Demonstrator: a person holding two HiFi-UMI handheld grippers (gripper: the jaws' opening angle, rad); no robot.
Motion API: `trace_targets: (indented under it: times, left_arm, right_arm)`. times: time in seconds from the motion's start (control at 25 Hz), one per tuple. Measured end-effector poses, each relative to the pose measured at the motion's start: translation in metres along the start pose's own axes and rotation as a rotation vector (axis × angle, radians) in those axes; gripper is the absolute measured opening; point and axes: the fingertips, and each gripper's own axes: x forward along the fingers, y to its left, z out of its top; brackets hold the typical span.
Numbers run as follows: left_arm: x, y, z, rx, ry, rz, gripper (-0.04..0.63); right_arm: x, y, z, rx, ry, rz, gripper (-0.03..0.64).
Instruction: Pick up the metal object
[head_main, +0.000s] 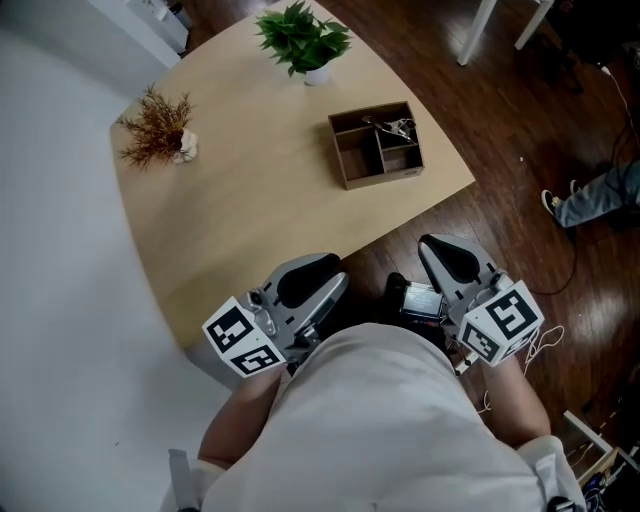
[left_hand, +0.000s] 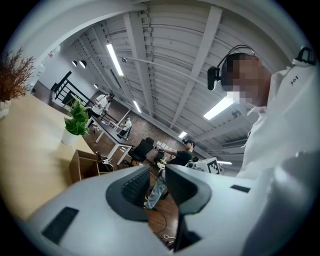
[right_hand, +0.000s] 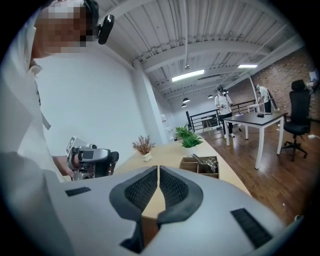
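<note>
my left tongs (left_hand: 158, 187) stand a little apart and my right tongs (right_hand: 158, 184) are all but closed. both are empty, held at my waist short of the tabletop (head_main: 250, 200). the reach hasn't begun, i judge. farther out, the metal object (head_main: 390, 126) lies in a far compartment of the wooden box (head_main: 347, 166). next, one pair must travel there, opened wide.

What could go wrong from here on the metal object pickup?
1. The metal object lies in a far compartment of the wooden box. Its walls and dividers may block the jaws, or the box may get dragged along.
2. The right tool has its jaws almost together. If it isn't opened before reaching in, it would likely shove the object rather than grip it.
3. Both tools are held off the table's near edge, so the reach is long and aim may drift.
</note>
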Motion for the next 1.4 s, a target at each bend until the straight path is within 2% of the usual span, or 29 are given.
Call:
trace_targets:
  times: [0.32, 0.68, 1.04, 1.4]
  left_arm:
    - [-0.006, 0.01, -0.003, -0.001, 0.039, -0.044, 0.075]
    - [0.036, 0.011, -0.005, -0.009, 0.007, 0.002, 0.075]
    - [0.08, 0.003, -0.009, 0.012, -0.022, 0.086, 0.077]
    - [0.085, 0.028, 0.003, 0.051, 0.028, 0.087, 0.077]
  right_arm:
    - [-0.002, 0.003, -0.008, 0.0, 0.007, -0.069, 0.0]
    - [-0.014, -0.031, -0.005, -0.09, 0.039, -0.05, 0.0]
    - [-0.029, -0.078, 0.0, -0.152, 0.051, -0.005, 0.0]
    - [-0.002, -0.098, 0.026, -0.238, 0.006, -0.072, 0.002]
